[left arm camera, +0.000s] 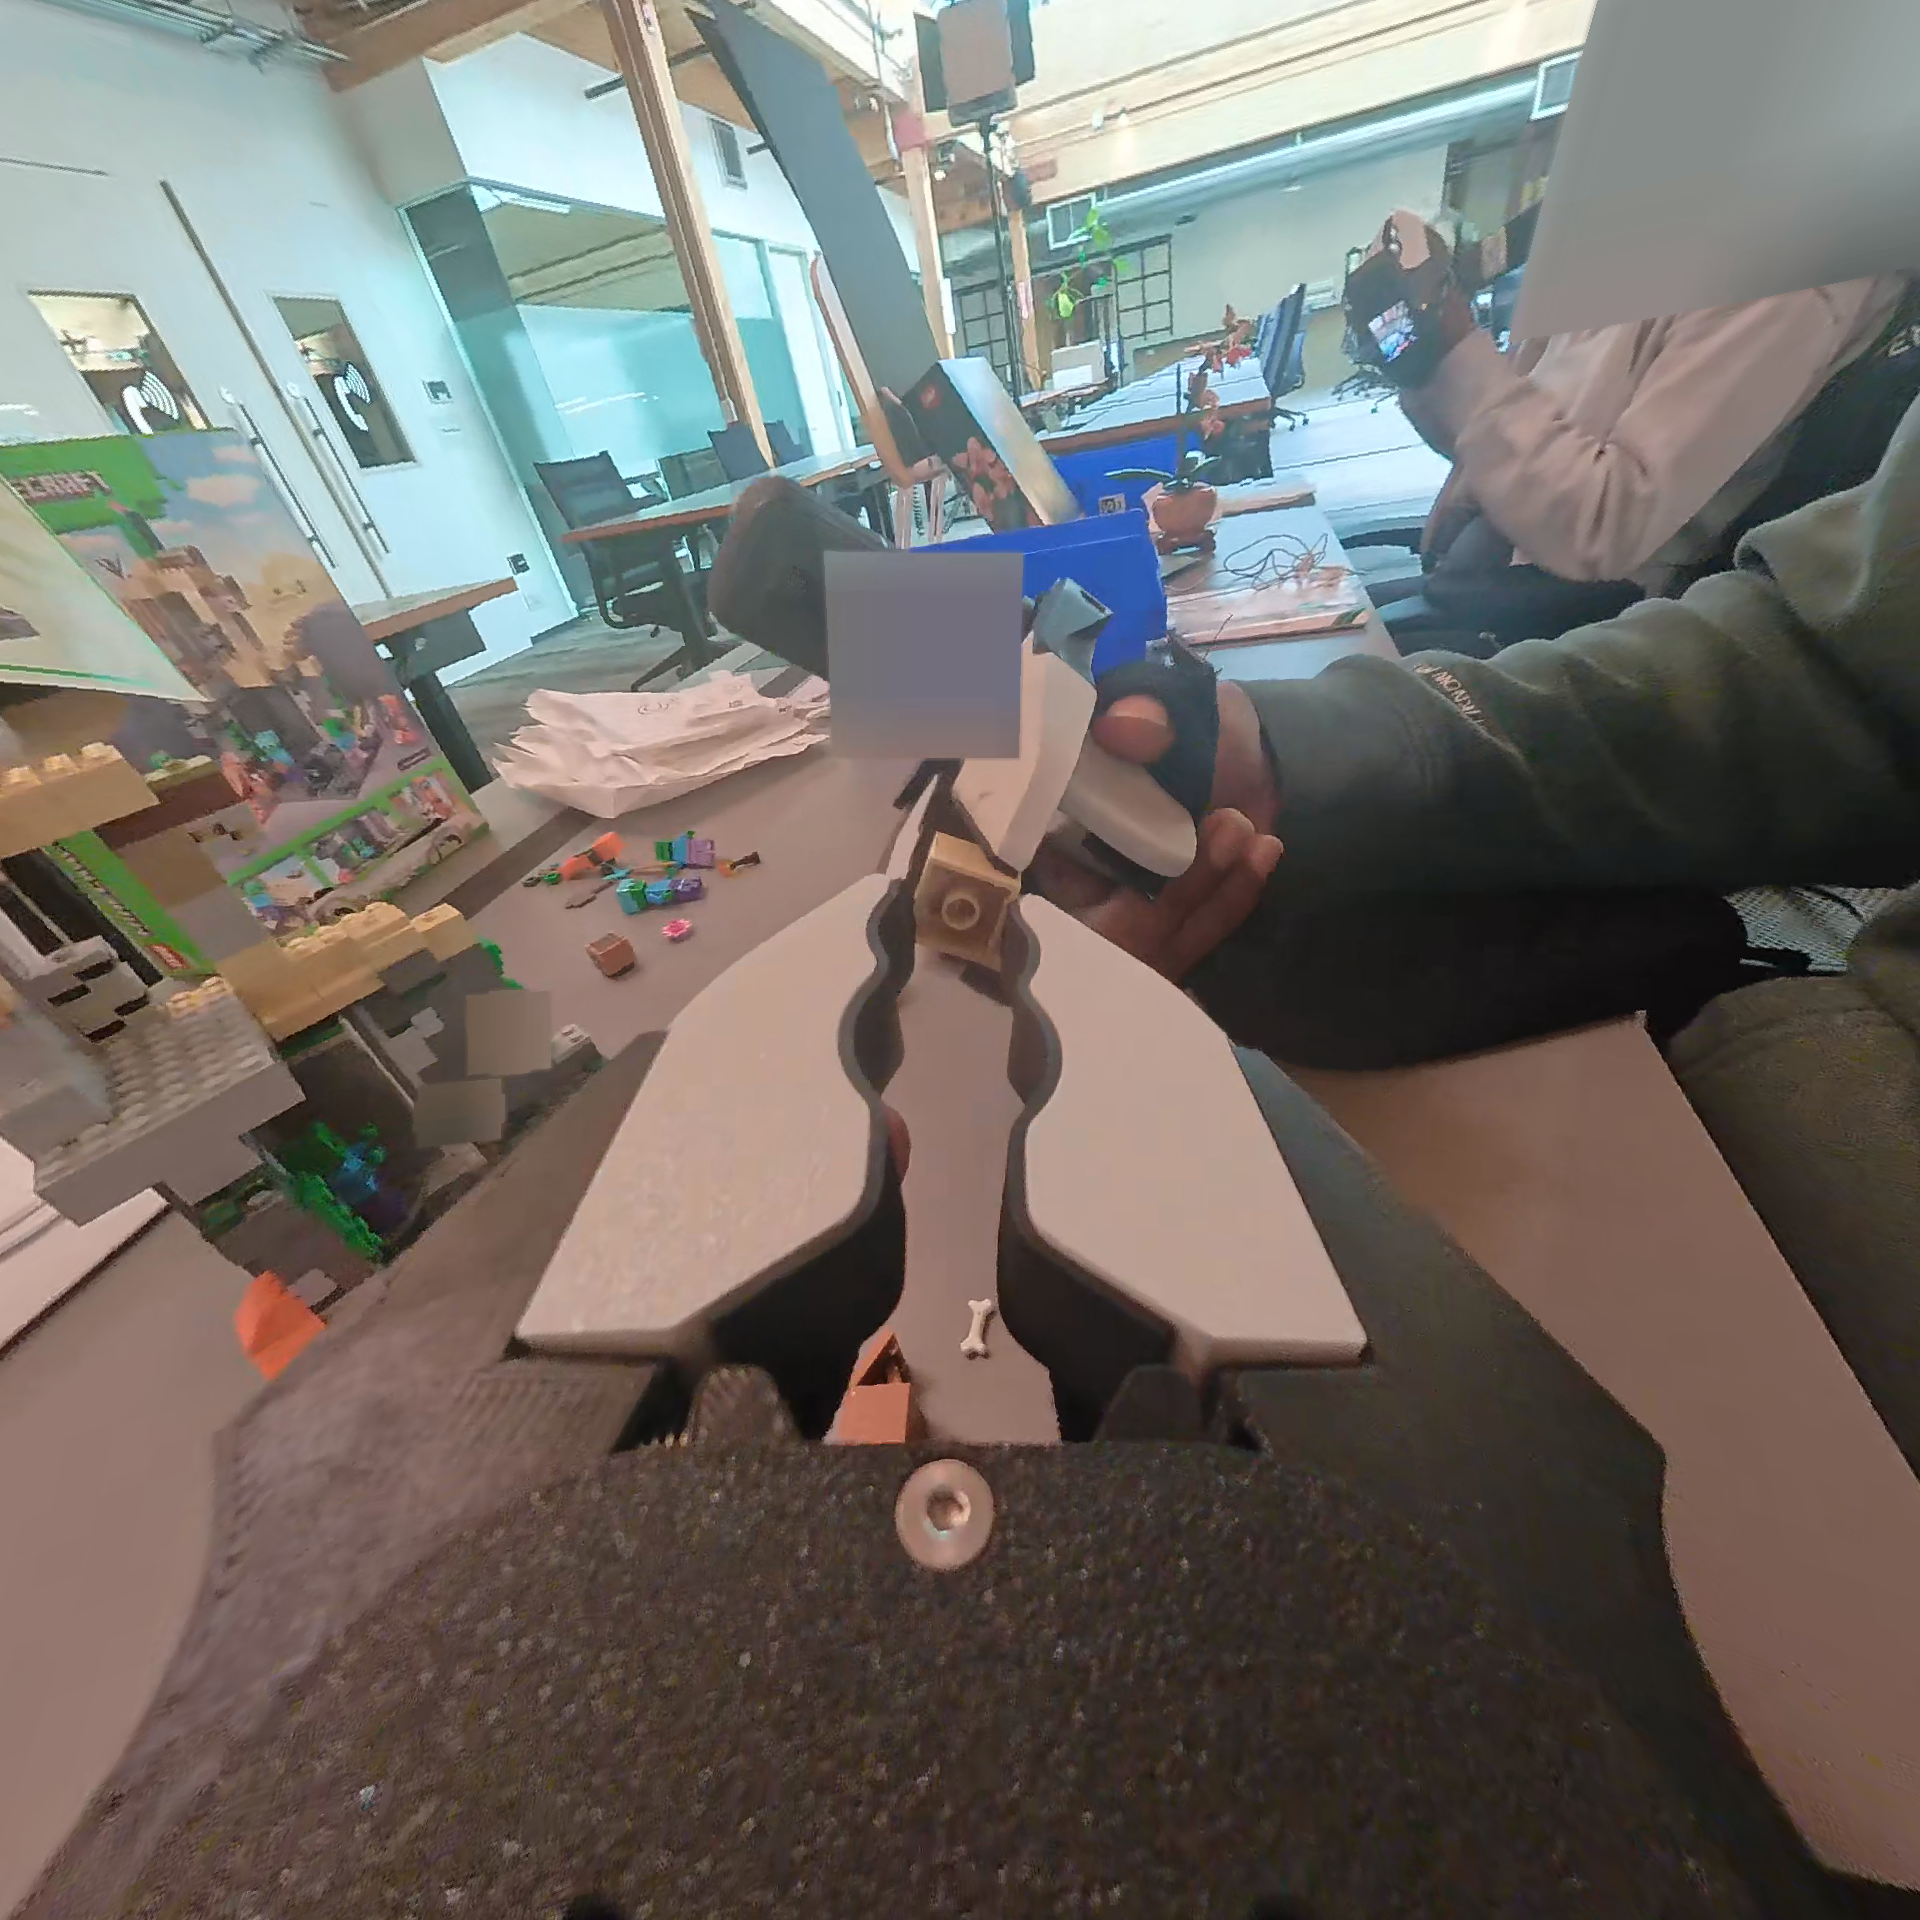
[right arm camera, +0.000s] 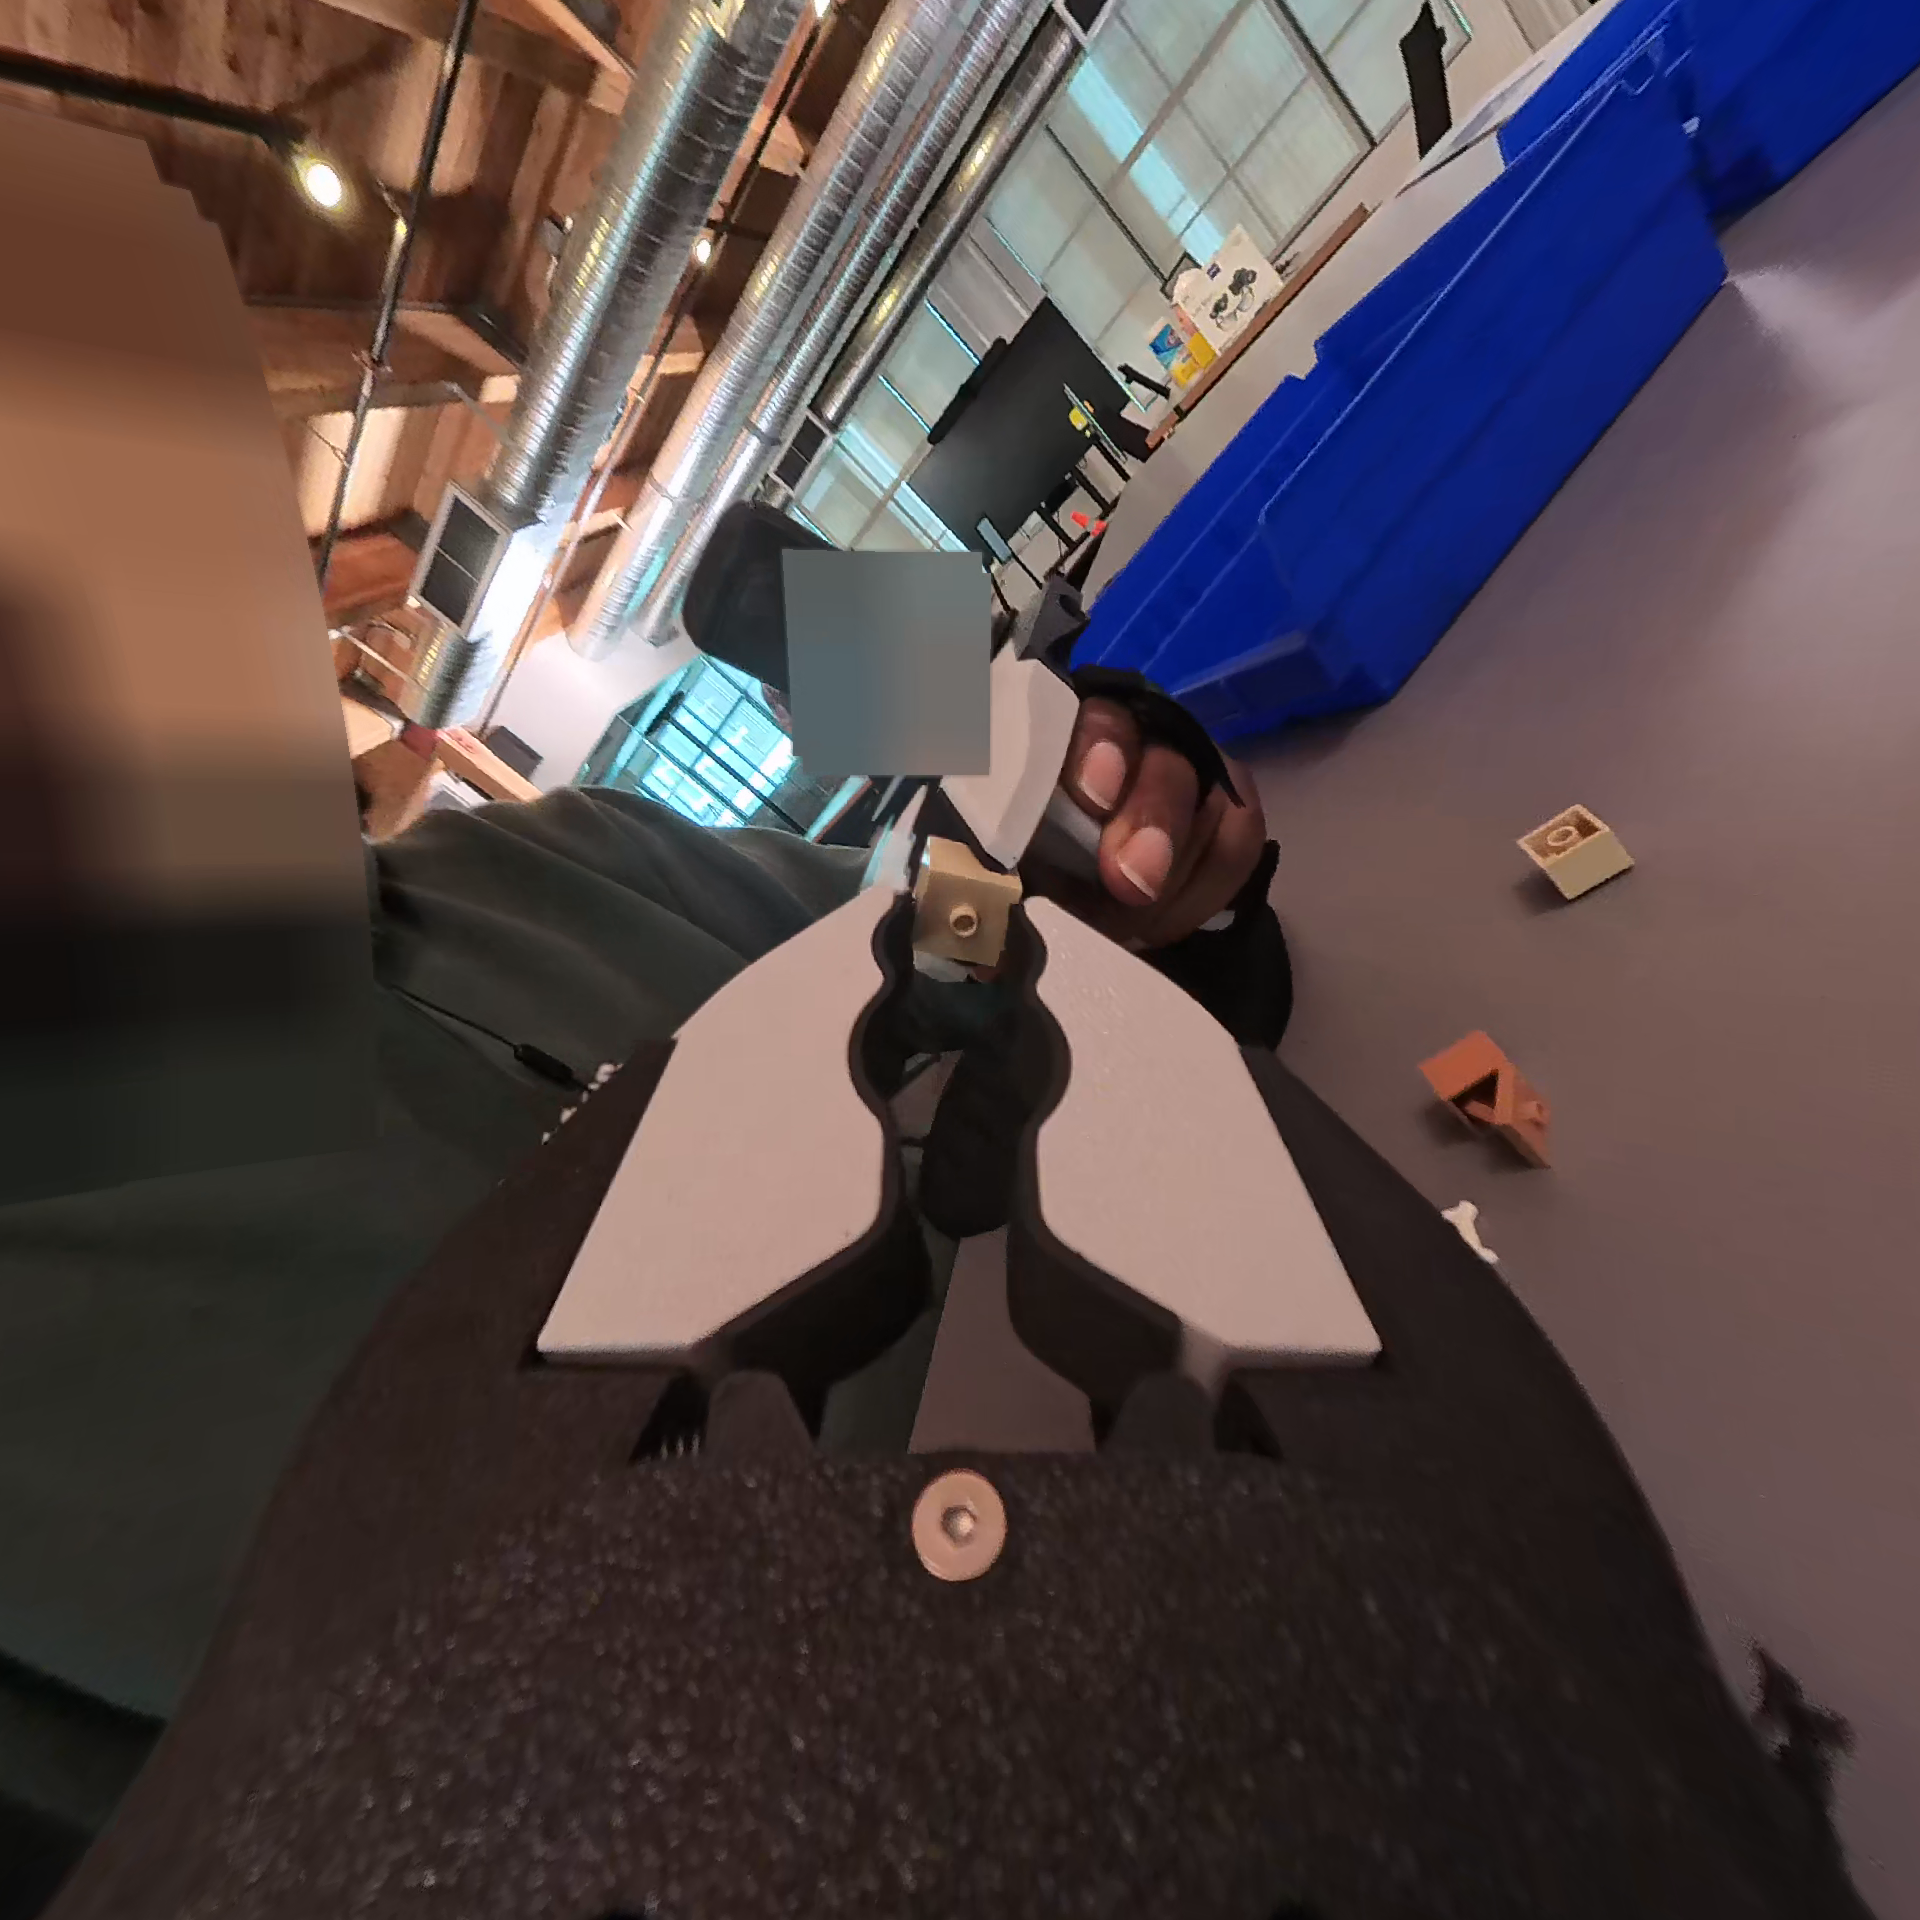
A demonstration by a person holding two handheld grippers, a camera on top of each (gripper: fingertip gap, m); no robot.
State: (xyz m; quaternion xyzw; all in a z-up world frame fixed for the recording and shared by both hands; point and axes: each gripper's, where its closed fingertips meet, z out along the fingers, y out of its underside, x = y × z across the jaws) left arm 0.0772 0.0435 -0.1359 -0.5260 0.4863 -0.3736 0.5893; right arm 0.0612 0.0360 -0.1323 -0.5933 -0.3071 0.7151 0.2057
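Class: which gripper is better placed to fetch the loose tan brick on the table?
Right, probably: the loose tan brick lies ahead of the right gripper, and the left view misses it.

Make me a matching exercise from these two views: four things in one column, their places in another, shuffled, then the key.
Things
1. small tan toy brick
2. tiny white bone piece
3. big illustrated set box
4. stack of white paper bags

Places
A. standing at the left of the grey table
B. lying far back on the table
C. pinched at the left gripper tips
D. on the table between the left gripper's fingers

Pairs: 1-C, 2-D, 3-A, 4-B
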